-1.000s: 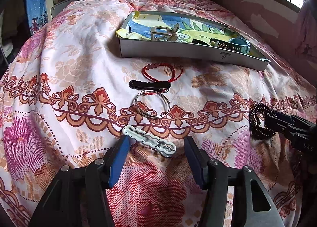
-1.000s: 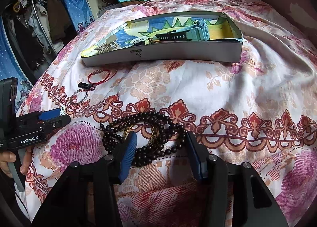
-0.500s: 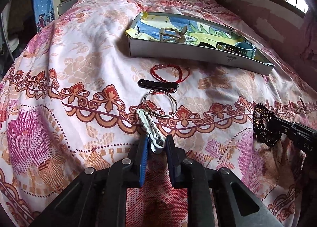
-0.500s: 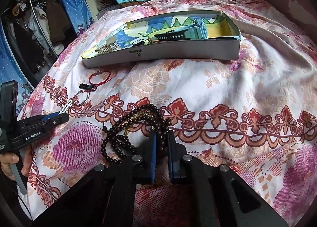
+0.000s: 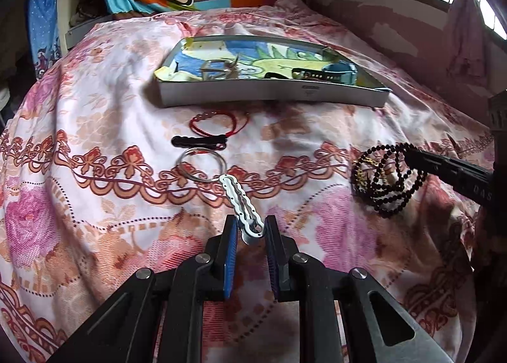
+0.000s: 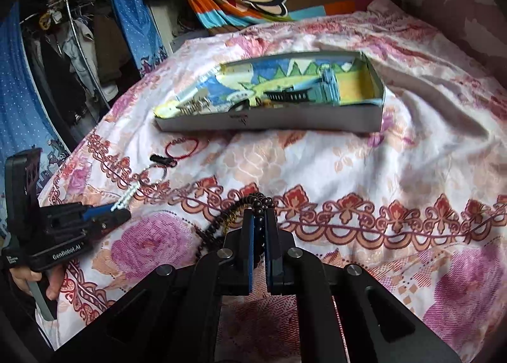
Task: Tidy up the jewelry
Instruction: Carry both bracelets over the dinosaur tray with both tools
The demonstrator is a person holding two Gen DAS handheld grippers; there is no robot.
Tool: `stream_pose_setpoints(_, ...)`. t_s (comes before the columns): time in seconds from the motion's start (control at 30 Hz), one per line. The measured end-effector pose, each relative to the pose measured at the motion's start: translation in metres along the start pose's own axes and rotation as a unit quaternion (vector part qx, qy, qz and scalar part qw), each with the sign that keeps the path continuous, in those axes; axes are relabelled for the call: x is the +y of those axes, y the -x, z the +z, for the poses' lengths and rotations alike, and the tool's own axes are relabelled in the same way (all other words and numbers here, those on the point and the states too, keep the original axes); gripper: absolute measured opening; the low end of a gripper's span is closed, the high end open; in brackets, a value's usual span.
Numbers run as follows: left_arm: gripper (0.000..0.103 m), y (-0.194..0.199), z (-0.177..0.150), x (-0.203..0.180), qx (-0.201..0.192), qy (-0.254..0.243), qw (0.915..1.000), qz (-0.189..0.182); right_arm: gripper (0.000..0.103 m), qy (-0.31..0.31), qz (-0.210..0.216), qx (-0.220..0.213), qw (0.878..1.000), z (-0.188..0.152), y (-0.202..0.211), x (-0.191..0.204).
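Jewelry spreads over the floral bedspread [image 5: 95,84]. Left wrist view: left gripper [image 5: 250,233] pinches one white hair clip [image 5: 239,201], its tip over one silver bangle [image 5: 201,166]; beyond lie one black clip [image 5: 196,141], one red cord bracelet [image 5: 218,124] and one grey tray [image 5: 269,97].

Right wrist view: right gripper [image 6: 259,230] clamps the dark bead necklace [image 6: 250,201], which hangs off the bedspread; clothes rack [image 6: 66,55] at left.

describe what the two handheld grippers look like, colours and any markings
Both are black plastic with silver pivot bolts and blue pads on the inner finger faces. The left gripper shows white "GenRobot.AI" lettering on its body in the right wrist view. The right gripper shows partial lettering, "DAS", on one finger.
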State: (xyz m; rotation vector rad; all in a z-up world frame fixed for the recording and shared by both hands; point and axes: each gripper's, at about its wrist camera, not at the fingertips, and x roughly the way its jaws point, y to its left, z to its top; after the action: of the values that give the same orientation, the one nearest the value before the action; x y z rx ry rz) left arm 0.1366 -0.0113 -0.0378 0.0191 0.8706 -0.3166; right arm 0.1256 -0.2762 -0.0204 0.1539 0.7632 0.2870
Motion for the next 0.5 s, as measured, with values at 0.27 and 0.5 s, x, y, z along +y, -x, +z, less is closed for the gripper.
stream_pose_setpoints(0.27,0.016,0.006,0.004,-0.004,-0.019,0.011,0.9995,-0.025,0.005,0.003,0.017,-0.063,0.998,0.02,0.03,0.003)
stream_pose_setpoints(0.5,0.016,0.011,0.051,-0.01,-0.061,0.025,0.9972,-0.035,0.006,0.027,0.006,-0.118,0.993,0.066,0.043,0.006)
